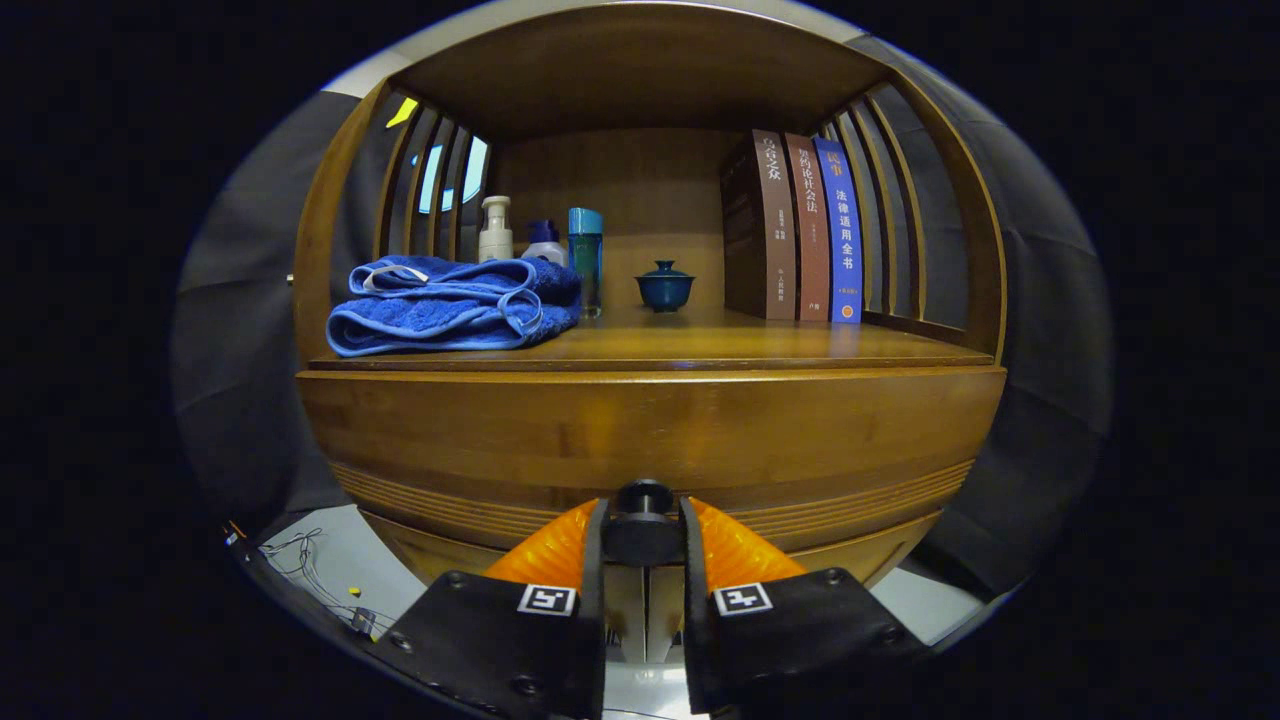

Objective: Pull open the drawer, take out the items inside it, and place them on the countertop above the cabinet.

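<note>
Gripper [644, 520] fingers are clamped on a small round dark knob [644, 520] that sits between their ribbed pads, one finger pressing each side of it. That knob sticks out from the drawer [650, 440], a wide front of smooth, glossy brown wood with fine horizontal grooves cut along its lower part. From this angle the drawer front looks flush under the ledge above; its inside is hidden.

Just above the drawer lies the countertop [760, 345], a flat polished wooden shelf inside an open cabinet [640, 90] with a wooden back, a wooden roof and slatted sides. On the left of the countertop rests a folded blue towel [450, 305], thick and fluffy, with rounded edges and a pale loop on top. Behind the towel stand a cream pump bottle [495, 230], a low bottle with a blue cap [545, 240] and a tall, clear teal bottle [586, 260]. Near the middle sits a small, dark blue lidded cup [664, 285], rounded and shiny. On the right three hardback books [800, 230] stand upright, touching one another: two brown, one blue.

Below the cabinet, to the left, thin wires [300, 560] lie on a pale floor [340, 555].
</note>
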Available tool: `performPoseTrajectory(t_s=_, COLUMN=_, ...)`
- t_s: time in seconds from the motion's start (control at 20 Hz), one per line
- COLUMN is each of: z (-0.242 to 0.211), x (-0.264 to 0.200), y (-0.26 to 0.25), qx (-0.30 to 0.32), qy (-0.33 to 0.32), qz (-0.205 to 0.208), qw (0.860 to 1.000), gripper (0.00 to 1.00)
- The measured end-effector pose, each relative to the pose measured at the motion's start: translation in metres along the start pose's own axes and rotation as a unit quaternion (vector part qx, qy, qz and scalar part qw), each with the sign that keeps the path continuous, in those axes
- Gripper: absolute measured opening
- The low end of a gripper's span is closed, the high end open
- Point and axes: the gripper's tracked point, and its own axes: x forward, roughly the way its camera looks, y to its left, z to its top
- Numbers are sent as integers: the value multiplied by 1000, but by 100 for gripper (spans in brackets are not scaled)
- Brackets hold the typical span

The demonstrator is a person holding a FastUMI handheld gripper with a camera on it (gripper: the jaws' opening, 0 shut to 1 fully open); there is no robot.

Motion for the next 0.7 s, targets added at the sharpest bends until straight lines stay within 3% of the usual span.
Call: performPoseTrajectory(t_s=0.7, z=-22, x=-103, y=-1, qx=15, qy=2, qz=7, qw=1000, gripper=36)
